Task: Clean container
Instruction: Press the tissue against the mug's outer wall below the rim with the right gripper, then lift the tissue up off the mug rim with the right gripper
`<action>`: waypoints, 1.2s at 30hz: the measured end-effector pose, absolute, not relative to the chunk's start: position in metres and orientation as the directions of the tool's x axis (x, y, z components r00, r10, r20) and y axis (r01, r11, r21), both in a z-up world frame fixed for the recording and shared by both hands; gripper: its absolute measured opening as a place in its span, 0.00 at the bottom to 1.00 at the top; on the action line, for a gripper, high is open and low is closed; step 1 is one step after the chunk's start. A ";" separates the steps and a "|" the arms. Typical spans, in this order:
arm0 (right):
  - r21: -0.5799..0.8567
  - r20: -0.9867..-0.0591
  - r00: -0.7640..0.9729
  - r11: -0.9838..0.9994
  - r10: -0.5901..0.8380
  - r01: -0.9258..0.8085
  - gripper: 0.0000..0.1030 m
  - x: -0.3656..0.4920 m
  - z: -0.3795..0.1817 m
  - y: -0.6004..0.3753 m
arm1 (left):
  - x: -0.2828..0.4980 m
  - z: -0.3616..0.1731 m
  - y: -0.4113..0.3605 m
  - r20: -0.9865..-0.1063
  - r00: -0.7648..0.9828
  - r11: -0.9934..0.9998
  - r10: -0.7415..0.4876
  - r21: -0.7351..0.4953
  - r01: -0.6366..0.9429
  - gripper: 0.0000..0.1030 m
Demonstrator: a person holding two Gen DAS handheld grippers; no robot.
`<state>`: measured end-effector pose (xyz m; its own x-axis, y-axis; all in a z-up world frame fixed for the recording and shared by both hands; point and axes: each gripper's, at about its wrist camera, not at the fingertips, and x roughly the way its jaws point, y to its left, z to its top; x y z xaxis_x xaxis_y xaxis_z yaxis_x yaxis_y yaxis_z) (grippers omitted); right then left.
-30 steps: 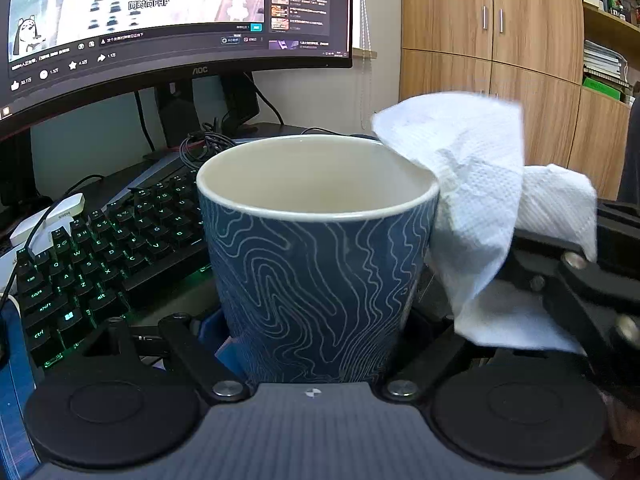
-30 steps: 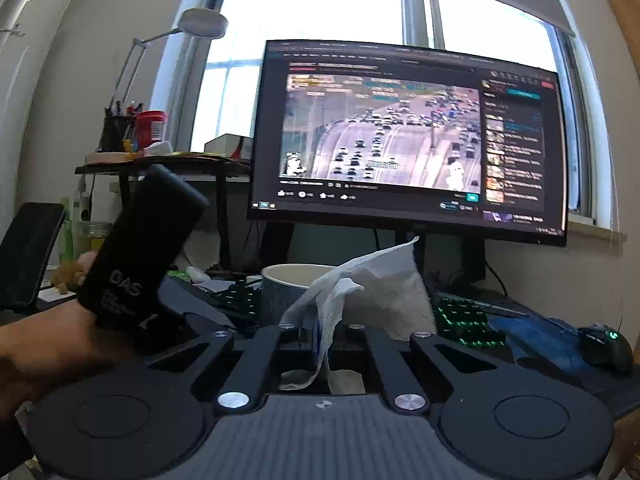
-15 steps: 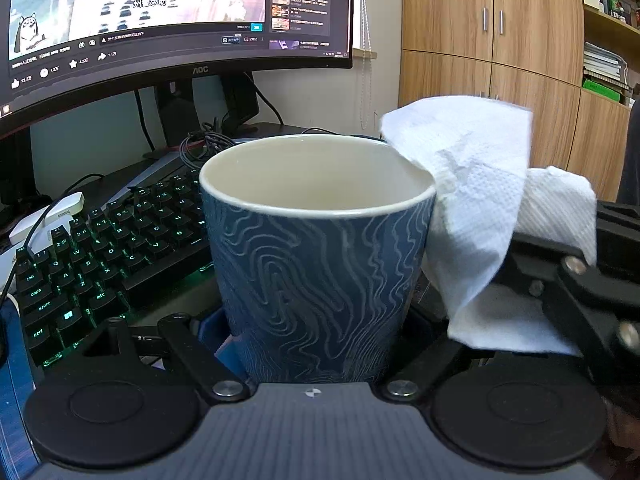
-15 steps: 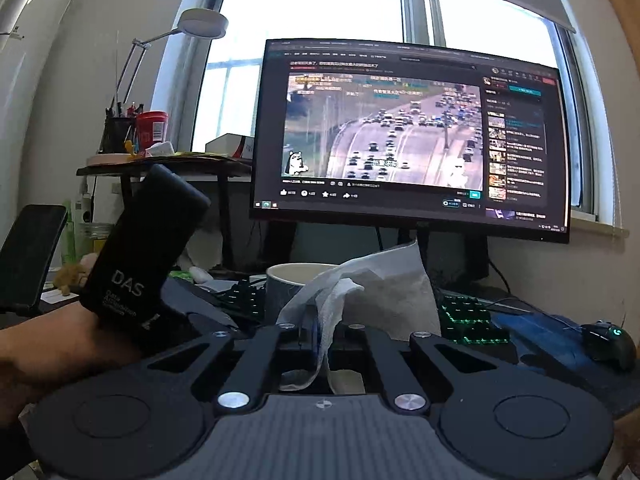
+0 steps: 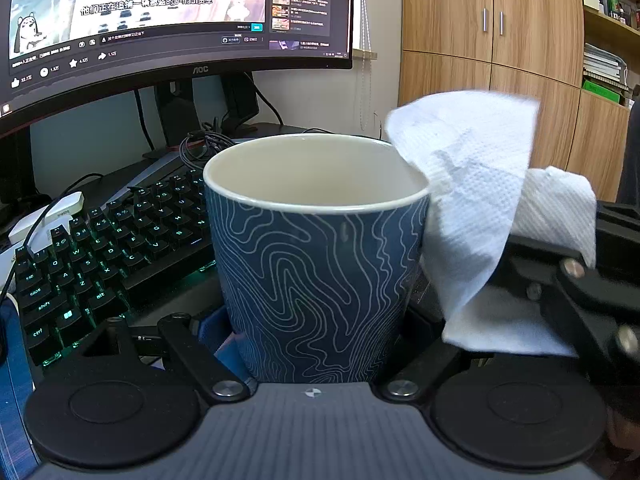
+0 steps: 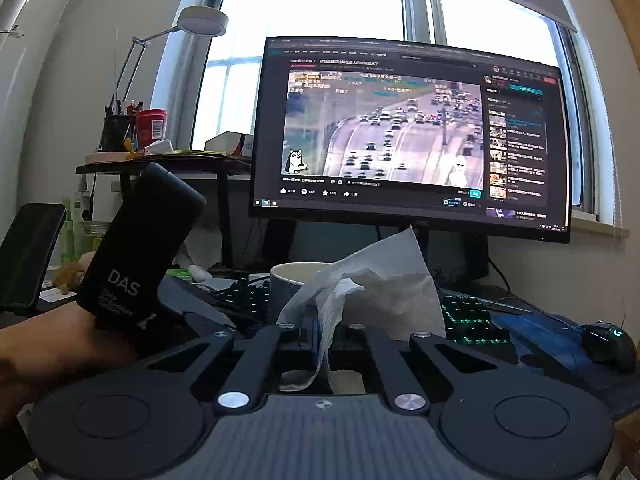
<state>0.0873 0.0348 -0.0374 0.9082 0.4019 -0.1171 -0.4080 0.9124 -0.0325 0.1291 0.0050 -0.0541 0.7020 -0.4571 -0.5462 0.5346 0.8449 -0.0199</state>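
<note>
Between left tongs (image 5: 320, 320) — cup (image 5: 320, 276) clamped, upright, mouth up | right tongs (image 6: 326, 332) pinch tissue (image 6: 360, 292)

Counts: 1 cup (image 5: 320, 256), blue w/ wavy lines; 1 white paper towel (image 5: 472, 208); 2 grippers, left gripper (image 5: 320, 320) & right gripper (image 6: 326, 336); 1 monitor (image 6: 408, 136); 1 backlit keyboard (image 5: 108, 248); 1 mouse (image 6: 608, 342); 1 desk lamp (image 6: 200, 22); 1 red tub (image 6: 151, 128).
</note>
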 end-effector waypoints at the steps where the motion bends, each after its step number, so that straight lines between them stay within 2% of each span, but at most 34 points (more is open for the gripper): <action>1: -0.032 -0.117 0.910 0.914 0.398 -0.404 0.04 0.088 -0.037 0.034 | 0.129 -0.054 0.005 -0.546 0.702 0.845 -0.457 -0.020 0.535 0.86; 24: -0.005 -0.113 0.917 0.922 0.384 -0.387 0.04 0.091 -0.036 0.029 | 0.130 -0.054 0.005 -0.547 0.699 0.844 -0.460 -0.025 0.536 0.86; 32: -0.042 -0.115 0.917 0.921 0.381 -0.388 0.04 0.089 -0.034 0.037 | 0.129 -0.054 0.005 -0.546 0.699 0.844 -0.462 -0.027 0.536 0.87; 36: 0.007 -0.131 0.925 0.933 0.356 -0.359 0.04 0.098 -0.035 0.021 | 0.129 -0.054 0.005 -0.547 0.698 0.844 -0.462 -0.027 0.536 0.87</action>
<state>0.0984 0.0208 -0.0349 0.9251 0.3565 -0.1311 -0.3587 0.9334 0.0069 0.1292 0.0046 -0.0541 0.6983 -0.4616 -0.5472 0.5364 0.8435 -0.0270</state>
